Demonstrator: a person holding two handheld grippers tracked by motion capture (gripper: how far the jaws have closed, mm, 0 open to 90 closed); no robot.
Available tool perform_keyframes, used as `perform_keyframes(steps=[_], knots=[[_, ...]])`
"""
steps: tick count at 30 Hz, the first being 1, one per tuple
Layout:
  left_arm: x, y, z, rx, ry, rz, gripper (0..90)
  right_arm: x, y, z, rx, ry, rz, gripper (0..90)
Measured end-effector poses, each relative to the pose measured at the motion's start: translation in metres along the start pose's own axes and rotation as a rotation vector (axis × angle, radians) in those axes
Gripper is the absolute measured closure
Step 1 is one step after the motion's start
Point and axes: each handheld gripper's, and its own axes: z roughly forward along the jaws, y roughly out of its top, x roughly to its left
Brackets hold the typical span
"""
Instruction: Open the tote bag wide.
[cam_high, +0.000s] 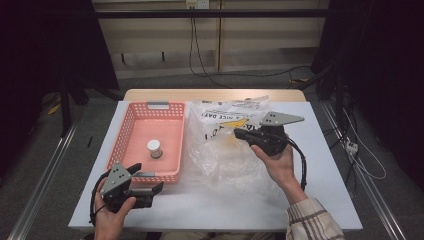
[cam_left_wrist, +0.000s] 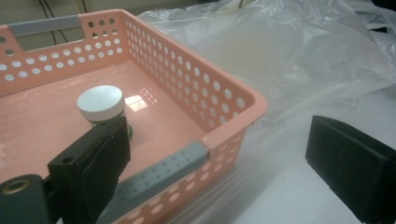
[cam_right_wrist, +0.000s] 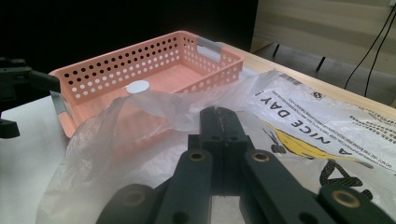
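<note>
A white worktop (cam_high: 310, 200) sits on a wooden table, grey floor around it and dark curtains at both sides; cables hang down the pale back wall. A pink basket (cam_high: 131, 132) lies on the worktop's left half with a small white-lidded jar (cam_high: 154, 148) standing inside. A crumpled clear plastic bag (cam_high: 225, 150) spreads beside it. The left gripper (cam_high: 145, 180) hovers at the basket's near right corner, jaws wide apart. The right gripper (cam_high: 240, 133) has its jaws pressed together above the bag; whether they pinch the film is unclear.
</note>
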Motion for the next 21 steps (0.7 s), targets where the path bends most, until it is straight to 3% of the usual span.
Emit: perform_keyframes(steps=[4,9,11,17,21], knots=[[0.002,0.013,0.000,0.022,0.006,0.019,6.5,0.000,0.000,0.000,-0.001,0.000,-0.004,90.0],[0.017,0.026,0.008,0.083,-0.036,0.034,8.0,-0.001,0.000,0.001,0.002,0.006,-0.002,90.0],[0.021,0.029,0.011,0.080,-0.026,0.019,8.0,-0.001,0.000,0.001,0.003,0.006,-0.003,90.0],[0.030,0.040,0.014,0.074,-0.013,0.030,8.0,-0.001,0.000,0.005,0.008,0.015,0.002,90.0],[0.040,0.049,0.017,0.112,-0.015,0.031,8.0,-0.002,-0.002,0.007,0.009,0.017,0.013,90.0]])
